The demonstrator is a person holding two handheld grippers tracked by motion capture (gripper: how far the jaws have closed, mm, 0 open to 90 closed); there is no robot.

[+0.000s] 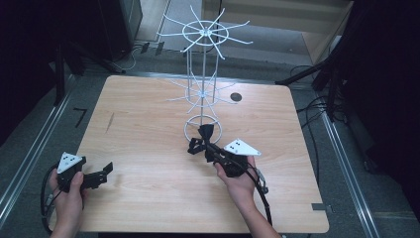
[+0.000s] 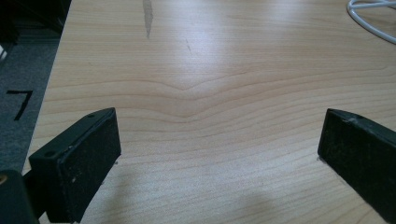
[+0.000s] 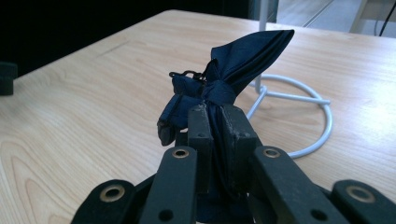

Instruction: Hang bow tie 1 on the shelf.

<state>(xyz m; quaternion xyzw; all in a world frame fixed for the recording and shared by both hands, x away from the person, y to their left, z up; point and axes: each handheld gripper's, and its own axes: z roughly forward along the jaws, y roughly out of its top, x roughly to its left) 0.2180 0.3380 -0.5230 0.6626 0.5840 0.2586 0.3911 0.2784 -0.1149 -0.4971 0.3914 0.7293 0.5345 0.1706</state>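
A dark navy bow tie is pinched between the jaws of my right gripper, one wing sticking up and the strap bunched at the left. In the high view the right gripper holds the bow tie just above the table, beside the round base of a white wire display stand. My left gripper rests near the table's front left corner. Its two black jaws are spread wide over bare wood, with nothing between them.
The white stand has two tiers of radiating hooks and a ring base on the light wooden table. A small dark hole sits near the back right. Dark floor, rails and cables surround the table.
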